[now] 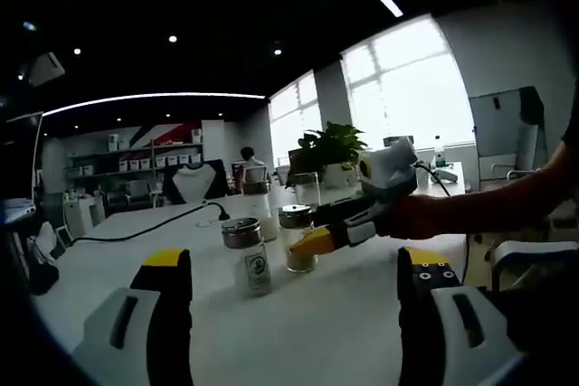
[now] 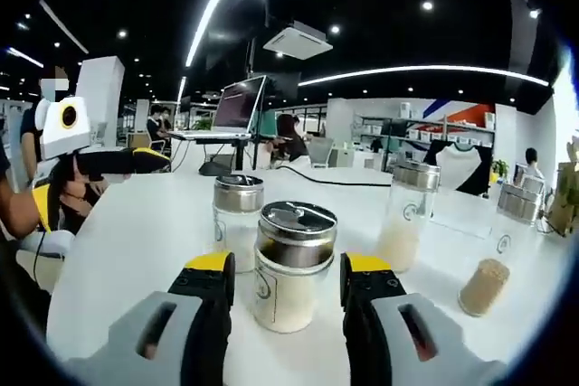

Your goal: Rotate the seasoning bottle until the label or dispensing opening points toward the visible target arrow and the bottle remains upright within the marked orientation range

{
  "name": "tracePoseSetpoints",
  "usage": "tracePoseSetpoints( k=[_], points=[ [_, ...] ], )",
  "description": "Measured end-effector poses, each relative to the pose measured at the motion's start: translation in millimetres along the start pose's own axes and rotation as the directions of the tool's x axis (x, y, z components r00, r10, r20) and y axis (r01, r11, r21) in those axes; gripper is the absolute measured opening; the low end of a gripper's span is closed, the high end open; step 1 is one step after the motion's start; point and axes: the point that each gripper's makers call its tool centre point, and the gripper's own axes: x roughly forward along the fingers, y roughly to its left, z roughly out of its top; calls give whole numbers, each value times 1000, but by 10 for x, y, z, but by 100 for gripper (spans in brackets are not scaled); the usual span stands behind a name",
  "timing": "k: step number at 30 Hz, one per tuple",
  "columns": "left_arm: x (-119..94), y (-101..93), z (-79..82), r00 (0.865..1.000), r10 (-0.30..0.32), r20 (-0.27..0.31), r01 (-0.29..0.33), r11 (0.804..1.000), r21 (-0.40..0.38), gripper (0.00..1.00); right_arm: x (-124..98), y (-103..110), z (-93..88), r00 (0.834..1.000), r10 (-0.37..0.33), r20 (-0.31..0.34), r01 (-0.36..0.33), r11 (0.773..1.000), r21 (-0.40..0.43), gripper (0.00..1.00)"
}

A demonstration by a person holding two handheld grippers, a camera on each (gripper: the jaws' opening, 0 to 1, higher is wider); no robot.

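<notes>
Closely, right claw [image 2: 282,279] flanks seasoning bottle [image 2: 292,264].

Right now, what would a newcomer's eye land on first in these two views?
In the right gripper view, the right gripper brackets a steel-lidded seasoning bottle on the white table, with three more bottles behind. In the left gripper view, that same gripper reaches in from the right to the bottle, while the left gripper hangs open short of it.

Right tongs [image 2: 284,279] bracket something between parted jaws; left tongs [image 1: 294,268] gape wide, holding nothing.
</notes>
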Motion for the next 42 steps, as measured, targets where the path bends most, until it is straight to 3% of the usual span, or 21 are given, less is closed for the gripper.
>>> tracePoseSetpoints(
  k=[7,14,25,32,42],
  points=[
    [13,-48,-11,1000,-10,-9,10,1000,6,99,-106,-51,334,997,-48,66,46,999,22,46],
    [-2,-18,15,1000,-2,1,2,1000,2,99,-112,-393,482,983,-152,102,146,987,67,42],
    [23,-30,-44,1000,-12,-12,12,1000,-6,99,178,-923,400,963,-265,39,263,964,45,41],
    [19,-21,-44,1000,-12,-11,12,1000,-11,99,363,-1205,310,940,-341,16,340,940,32,44],
    [10,5,-22,1000,-13,-3,13,1000,-22,99,594,-1375,229,928,-373,-7,373,927,36,47]
  ],
)
